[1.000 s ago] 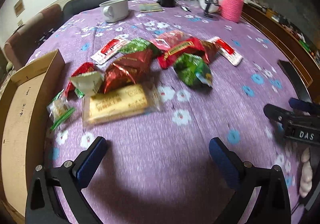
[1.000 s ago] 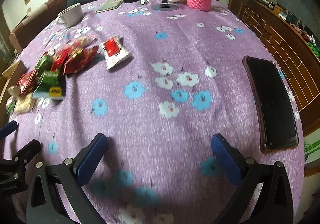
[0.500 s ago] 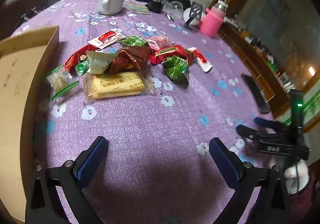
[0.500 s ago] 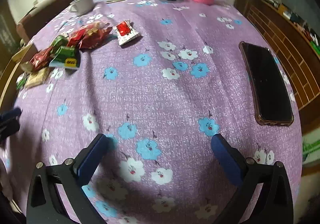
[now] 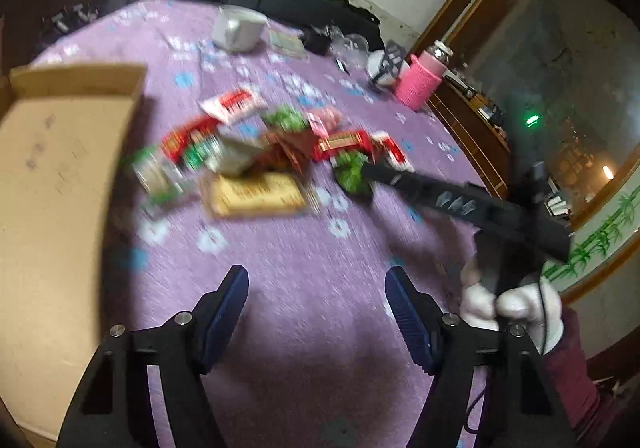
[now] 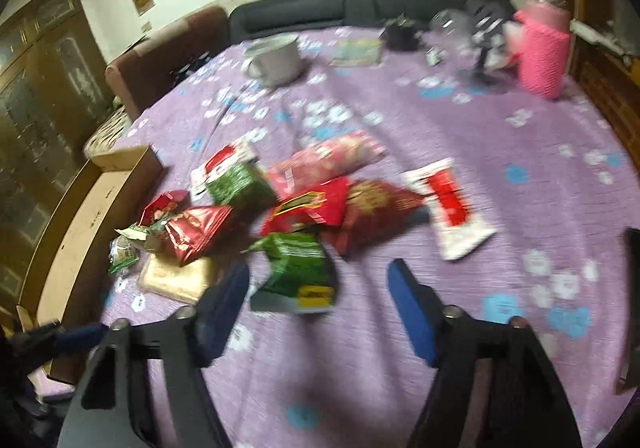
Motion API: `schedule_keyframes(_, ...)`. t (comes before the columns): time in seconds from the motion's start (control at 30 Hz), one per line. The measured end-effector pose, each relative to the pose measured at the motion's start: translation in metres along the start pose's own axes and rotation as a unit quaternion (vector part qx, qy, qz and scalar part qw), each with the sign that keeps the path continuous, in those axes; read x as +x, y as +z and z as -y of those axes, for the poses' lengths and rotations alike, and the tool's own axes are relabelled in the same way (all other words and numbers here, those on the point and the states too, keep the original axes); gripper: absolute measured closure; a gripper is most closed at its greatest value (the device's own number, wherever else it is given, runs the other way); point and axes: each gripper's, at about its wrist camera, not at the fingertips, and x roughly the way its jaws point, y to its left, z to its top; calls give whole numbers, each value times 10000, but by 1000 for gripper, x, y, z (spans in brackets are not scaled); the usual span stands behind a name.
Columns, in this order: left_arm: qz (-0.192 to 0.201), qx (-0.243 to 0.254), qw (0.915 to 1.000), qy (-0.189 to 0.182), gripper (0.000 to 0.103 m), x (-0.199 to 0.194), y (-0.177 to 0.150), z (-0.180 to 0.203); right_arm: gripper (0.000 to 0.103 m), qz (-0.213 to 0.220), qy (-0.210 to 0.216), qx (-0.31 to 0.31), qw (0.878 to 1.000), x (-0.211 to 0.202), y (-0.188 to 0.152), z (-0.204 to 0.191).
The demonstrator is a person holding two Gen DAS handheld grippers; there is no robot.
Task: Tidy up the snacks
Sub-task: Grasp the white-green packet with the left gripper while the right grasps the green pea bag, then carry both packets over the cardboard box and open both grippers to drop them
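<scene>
Purple floral tabletop (image 6: 400,348): my right gripper (image 6: 320,288) spread wide, nearing green snack pack (image 6: 298,272); left gripper (image 5: 316,288) wide, empty; cardboard box (image 5: 48,168) at left edge, probably for snacks.

The left gripper (image 5: 316,296) is being shown as a black, angular frame whose two fingers are faced with ribbed dark-blue pads (image 5: 408,314); round silver screw heads are being seen at the finger joints. The right gripper (image 6: 318,292) is being shown in the same build: black struts, blue pads (image 6: 412,302), silver screws. In the left wrist view its long black body is being marked with pale triangular shapes. The right hand (image 5: 508,298) is being covered by a white glove, with a dark maroon sleeve (image 5: 572,380) below it and a thin black cable being run across the glove.
</scene>
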Motion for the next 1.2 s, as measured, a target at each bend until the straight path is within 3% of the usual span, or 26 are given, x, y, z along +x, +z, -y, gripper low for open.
schedule_keyframes(0.1, 35, 287, 9991, 309, 29, -2, 16, 0, 61, -124, 170, 41, 9998, 14, 1, -4)
schedule_keyframes(0.17, 85, 578, 9960, 683, 29, 2, 29, 2, 62, -47, 196, 41, 9998, 14, -2, -4)
schedule_keyframes(0.4, -44, 1184, 9869, 1096, 29, 40, 66, -2, 67, 140, 404, 216, 9989, 2, -6, 10)
schedule_keyframes(0.47, -144, 1366, 9822, 1284, 42, 52, 70, -3, 67, 156, 447, 262, 9985, 0, -6, 14)
schedule_keyframes(0.57, -373, 1395, 9807, 1321, 50, 66, 74, -7, 67, 155, 460, 269, 9985, 0, -6, 14)
schedule_keyframes(0.6, -416, 1407, 9799, 1354, 56, 68, 74, -7, 67, 134, 455, 269, 9985, 0, -6, 14)
schedule_keyframes(0.63, -469, 1414, 9792, 1379, 71, 70, 74, -6, 67, 130, 462, 266, 9985, 1, -6, 14)
schedule_keyframes(0.67, -496, 1417, 9781, 1442, 75, 72, 73, -6, 67, 126, 472, 271, 9984, 0, -6, 14)
schedule_keyframes(0.9, -206, 1260, 9836, 1276, 78, 52, 67, -3, 70, 189, 456, 267, 9984, -2, -8, 13)
schedule_keyframes(1.03, 64, 932, 9902, 1038, 78, 25, 63, -8, 82, 295, 496, 261, 9980, -6, -8, 12)
schedule_keyframes(1.2, 472, 478, 9938, 884, 78, -18, 54, -23, 85, 369, 531, 270, 9975, -8, -10, 11)
